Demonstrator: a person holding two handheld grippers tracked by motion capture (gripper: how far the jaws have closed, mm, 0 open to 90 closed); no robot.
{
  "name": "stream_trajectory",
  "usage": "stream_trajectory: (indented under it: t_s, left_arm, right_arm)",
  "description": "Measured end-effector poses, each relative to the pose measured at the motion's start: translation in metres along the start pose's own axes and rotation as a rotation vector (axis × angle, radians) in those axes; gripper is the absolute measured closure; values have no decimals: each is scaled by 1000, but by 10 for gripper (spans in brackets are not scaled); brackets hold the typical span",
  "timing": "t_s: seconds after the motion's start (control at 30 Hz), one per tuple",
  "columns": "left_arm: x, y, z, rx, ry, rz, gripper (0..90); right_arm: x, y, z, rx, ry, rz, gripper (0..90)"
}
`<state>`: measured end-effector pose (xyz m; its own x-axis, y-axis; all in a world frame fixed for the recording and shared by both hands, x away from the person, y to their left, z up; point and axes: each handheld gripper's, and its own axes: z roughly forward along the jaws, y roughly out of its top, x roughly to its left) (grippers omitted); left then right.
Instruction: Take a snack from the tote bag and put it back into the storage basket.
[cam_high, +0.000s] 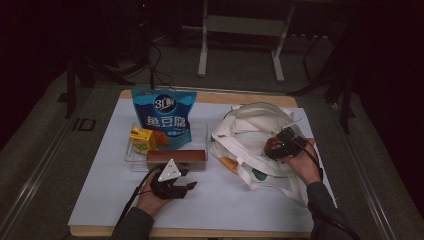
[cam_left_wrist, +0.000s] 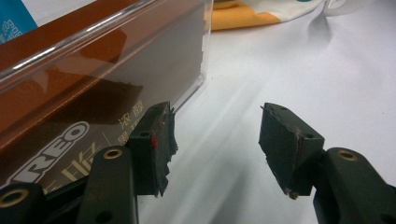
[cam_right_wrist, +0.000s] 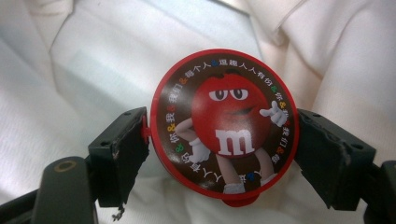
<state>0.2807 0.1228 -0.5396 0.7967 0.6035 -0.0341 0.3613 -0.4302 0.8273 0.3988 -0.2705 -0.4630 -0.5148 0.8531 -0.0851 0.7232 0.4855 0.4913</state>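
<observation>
Dim room; white-covered table (cam_high: 210, 200). Right gripper (cam_right_wrist: 223, 140) pinches a round red M&M's candy tub (cam_right_wrist: 224, 123) by its rim, lid up, directly above the open white tote bag (cam_high: 250, 130). Left gripper (cam_left_wrist: 215, 140), jaws spread and empty, rests beside the brown Oreo box (cam_left_wrist: 70, 93) in a clear tray (cam_high: 200, 131).

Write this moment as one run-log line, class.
right tongs: shut on round candy tin | over white tote bag | left tongs: open, empty | beside brown box in clear tray
</observation>
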Motion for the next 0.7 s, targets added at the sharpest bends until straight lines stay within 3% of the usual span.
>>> stream_trajectory:
  t_s: [0.17, 0.37, 0.57, 0.6, 0.63, 0.7]
  left_arm:
    - [0, 0, 0, 0, 0, 0, 440]
    - [0, 0, 0, 0, -1, 0, 439]
    - [0, 0, 0, 0, 0, 0, 439]
    - [0, 0, 0, 0, -1, 0, 440]
    - [0, 0, 0, 0, -1, -1, 440]
    - [0, 0, 0, 1, 0, -1, 439]
  right_arm:
    - [2, -4, -3, -7, 11, -16, 215]
    - [-4, -10, -14, -42, 52, 14, 238]
    - [-15, -23, -26, -69, 98, 17, 434]
    - [-18, -27, -29, -72, 116, 7, 533]
    - [-18, -27, -29, -72, 116, 7, 533]
    - [-20, -30, -31, -77, 123, -6, 641]
